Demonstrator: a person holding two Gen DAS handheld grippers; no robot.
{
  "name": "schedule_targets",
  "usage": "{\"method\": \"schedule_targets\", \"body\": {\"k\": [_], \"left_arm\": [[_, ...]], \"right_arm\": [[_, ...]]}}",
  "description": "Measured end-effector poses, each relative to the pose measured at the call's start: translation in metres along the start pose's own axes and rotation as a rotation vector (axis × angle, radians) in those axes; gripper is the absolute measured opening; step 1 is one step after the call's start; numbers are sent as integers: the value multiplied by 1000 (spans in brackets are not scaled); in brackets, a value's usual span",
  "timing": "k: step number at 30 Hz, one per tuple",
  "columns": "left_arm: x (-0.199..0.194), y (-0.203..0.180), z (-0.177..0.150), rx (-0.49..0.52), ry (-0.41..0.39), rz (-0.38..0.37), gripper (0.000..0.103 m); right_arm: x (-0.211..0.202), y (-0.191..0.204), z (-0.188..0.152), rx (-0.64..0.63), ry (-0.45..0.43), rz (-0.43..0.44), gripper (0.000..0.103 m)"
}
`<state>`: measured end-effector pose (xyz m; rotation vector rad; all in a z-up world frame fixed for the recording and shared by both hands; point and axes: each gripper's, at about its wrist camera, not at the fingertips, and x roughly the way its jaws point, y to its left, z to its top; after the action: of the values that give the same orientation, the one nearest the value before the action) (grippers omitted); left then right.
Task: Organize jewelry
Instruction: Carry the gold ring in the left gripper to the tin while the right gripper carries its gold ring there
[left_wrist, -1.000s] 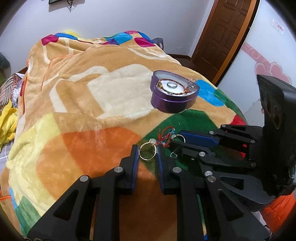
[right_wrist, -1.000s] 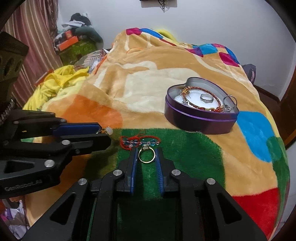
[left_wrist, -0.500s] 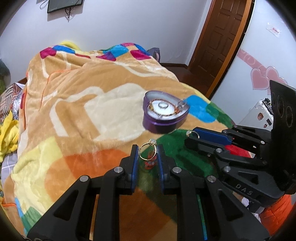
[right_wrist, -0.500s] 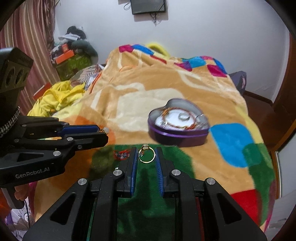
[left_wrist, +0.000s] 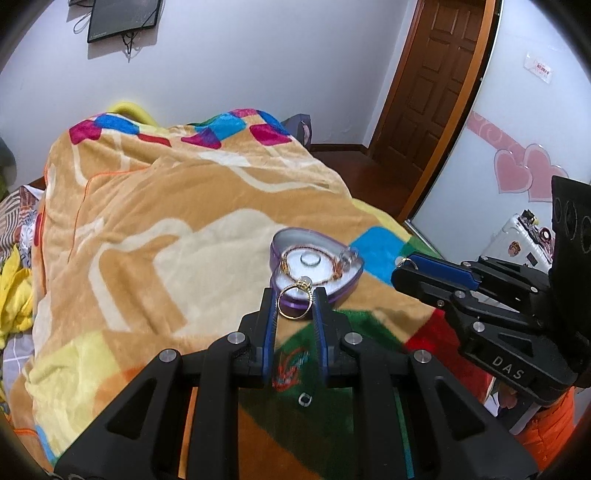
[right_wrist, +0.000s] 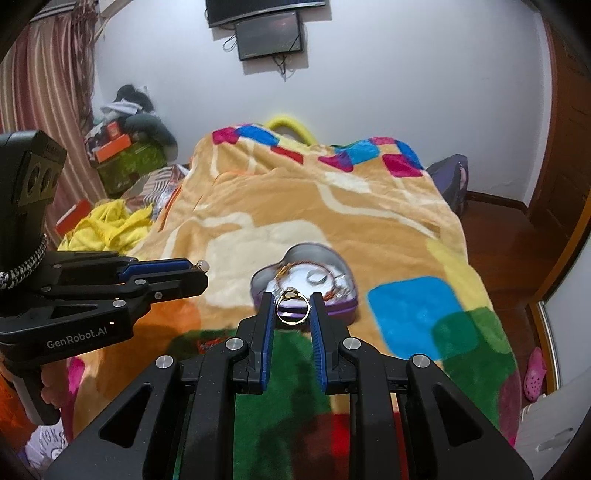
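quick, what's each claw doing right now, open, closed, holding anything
Left claw: closed on a gold ring with a pearl, held up in front of the heart-shaped tin.
Right claw: closed on a plain gold ring.

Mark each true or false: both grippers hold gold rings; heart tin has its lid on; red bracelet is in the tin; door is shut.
1. Left gripper and right gripper each clamp a gold ring between the jaws. True.
2. The purple heart tin has its lid on. False: it is open, jewelry visible inside.
3. The red beaded bracelet lies in the tin. False: it lies on the blanket.
4. The wooden door is shut. True.
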<state>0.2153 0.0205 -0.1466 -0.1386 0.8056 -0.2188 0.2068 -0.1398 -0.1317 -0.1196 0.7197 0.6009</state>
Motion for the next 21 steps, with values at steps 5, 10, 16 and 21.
{"method": "schedule_targets", "body": {"k": [5, 10, 16, 21], "left_arm": [[4, 0, 11, 2, -17, -6, 18], [16, 0, 17, 4, -12, -14, 18], [36, -2, 16, 12, 22, -21, 18], [52, -3, 14, 11, 58, -43, 18]], "right_arm": [[-1, -12, 9, 28, -26, -8, 17], [5, -18, 18, 39, -38, -9, 17], [18, -21, 24, 37, -25, 3, 17], [35, -22, 24, 34, 12, 14, 17]]}}
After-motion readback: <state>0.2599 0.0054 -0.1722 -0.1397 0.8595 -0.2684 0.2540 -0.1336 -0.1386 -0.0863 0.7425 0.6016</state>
